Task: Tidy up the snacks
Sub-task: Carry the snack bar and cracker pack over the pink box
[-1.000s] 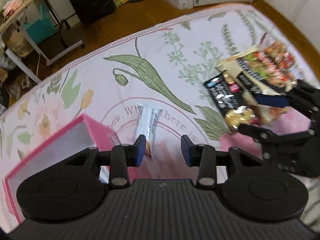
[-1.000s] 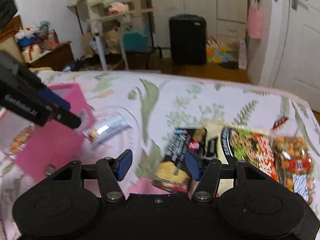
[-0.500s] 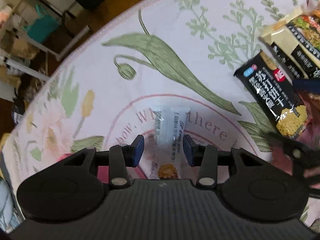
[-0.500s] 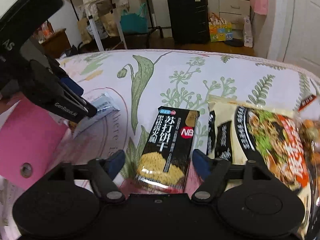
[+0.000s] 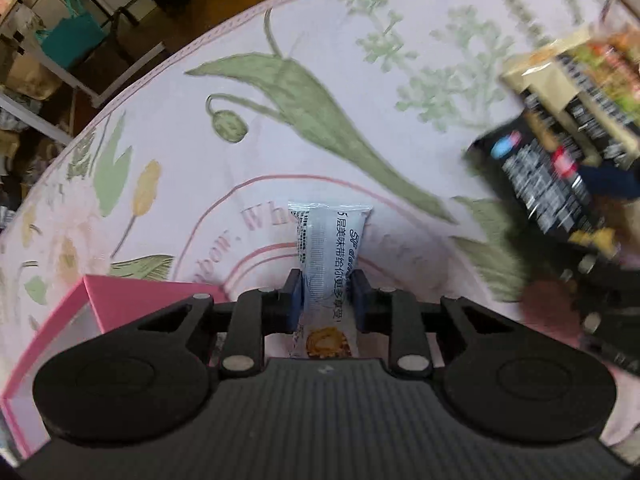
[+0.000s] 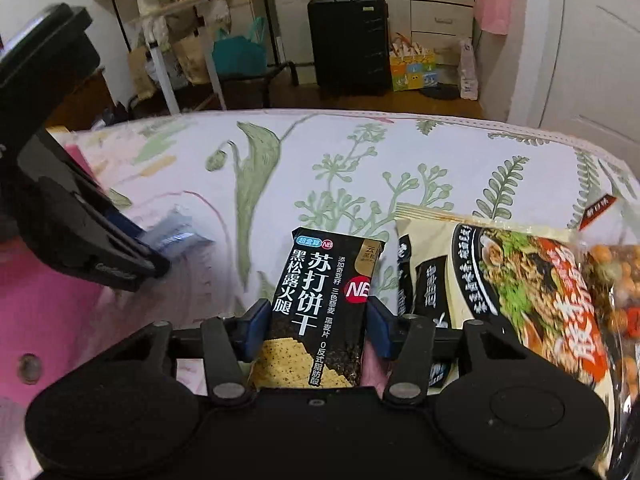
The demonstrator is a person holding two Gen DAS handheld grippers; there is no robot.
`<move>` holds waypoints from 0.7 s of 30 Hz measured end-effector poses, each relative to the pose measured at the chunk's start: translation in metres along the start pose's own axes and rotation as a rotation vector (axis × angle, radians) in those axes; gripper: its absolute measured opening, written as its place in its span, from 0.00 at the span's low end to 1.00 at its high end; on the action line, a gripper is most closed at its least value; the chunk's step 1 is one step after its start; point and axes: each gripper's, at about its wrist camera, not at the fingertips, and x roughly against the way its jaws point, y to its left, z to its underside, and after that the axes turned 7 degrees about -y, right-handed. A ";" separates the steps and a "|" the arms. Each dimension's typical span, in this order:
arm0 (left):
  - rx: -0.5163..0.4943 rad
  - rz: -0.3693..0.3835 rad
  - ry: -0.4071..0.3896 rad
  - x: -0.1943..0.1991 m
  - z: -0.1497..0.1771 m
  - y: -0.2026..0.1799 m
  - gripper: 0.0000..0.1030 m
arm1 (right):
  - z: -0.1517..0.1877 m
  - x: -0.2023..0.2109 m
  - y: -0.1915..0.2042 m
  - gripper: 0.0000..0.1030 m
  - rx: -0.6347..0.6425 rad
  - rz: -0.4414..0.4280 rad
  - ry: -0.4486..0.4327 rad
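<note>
My left gripper is shut on a white snack sachet that lies on the floral tablecloth; its pads press both sides of the wrapper. My right gripper is shut on a black cracker packet, whose top end points away from me. The black packet also shows blurred in the left wrist view, with the right gripper on it. The left gripper with the sachet shows at the left of the right wrist view. A pink box stands just left of my left gripper.
A beige noodle packet and a bag of mixed nuts lie right of the black packet. A small dark sachet lies behind them. Beyond the table edge stand a black suitcase, a rack and a door.
Both grippers have closed: the left on the white sachet, the right on the black cracker packet. Both moved forward so the packets sit between the fingers.
</note>
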 end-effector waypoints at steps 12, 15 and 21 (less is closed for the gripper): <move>0.010 0.121 -0.058 0.062 0.039 -0.020 0.23 | 0.013 0.038 0.024 0.54 -0.063 -0.026 0.051; -0.011 0.128 -0.049 0.073 0.051 -0.026 0.23 | 0.013 0.048 0.026 0.54 -0.068 -0.025 0.072; 0.011 0.147 -0.062 0.103 0.071 -0.027 0.23 | 0.015 0.083 0.038 0.54 -0.064 -0.072 0.098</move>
